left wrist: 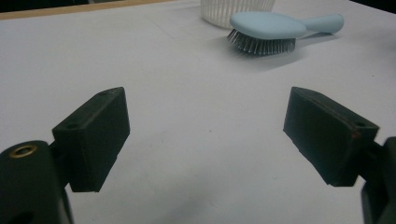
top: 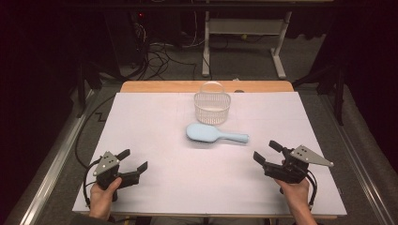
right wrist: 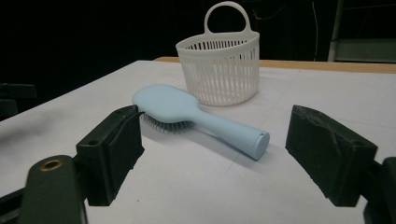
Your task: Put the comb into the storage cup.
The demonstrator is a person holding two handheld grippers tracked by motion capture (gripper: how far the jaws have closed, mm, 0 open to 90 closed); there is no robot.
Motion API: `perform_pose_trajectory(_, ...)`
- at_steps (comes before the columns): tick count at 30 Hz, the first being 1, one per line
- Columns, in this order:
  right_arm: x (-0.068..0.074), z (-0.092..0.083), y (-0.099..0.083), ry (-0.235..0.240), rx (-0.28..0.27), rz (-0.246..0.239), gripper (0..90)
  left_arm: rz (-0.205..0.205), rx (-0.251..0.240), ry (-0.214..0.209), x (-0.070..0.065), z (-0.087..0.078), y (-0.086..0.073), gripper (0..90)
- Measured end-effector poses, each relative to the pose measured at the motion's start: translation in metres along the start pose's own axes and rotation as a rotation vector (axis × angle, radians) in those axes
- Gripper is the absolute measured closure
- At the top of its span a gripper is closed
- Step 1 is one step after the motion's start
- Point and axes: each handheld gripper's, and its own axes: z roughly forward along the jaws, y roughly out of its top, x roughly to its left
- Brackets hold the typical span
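While nothing is gripped yet, I keep the left gripper low at the tabletop's near left, fingers spread and empty. The hairbrush lies bristles-down mid-tabletop, just before the basket, handle toward my right gripper, fingers spread, lined up on it.
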Motion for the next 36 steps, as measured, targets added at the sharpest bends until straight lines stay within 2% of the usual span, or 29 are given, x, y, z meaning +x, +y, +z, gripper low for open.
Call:
perform_pose_trajectory(10,0.005,0.015,0.003,0.016,0.013,0.004,19.4,-0.004,-0.002,-0.001,0.0,0.0,0.0,15.5)
perform_pose_trajectory(22,0.009,0.03,0.008,0.013,0.018,0.0,19.1,-0.005,-0.004,0.001,0.0,0.0,0.0,15.5)
perform_pose_trajectory(36,0.017,0.048,0.014,0.042,0.032,-0.008,19.2,-0.006,-0.005,0.0,0.0,0.0,0.0,15.5)
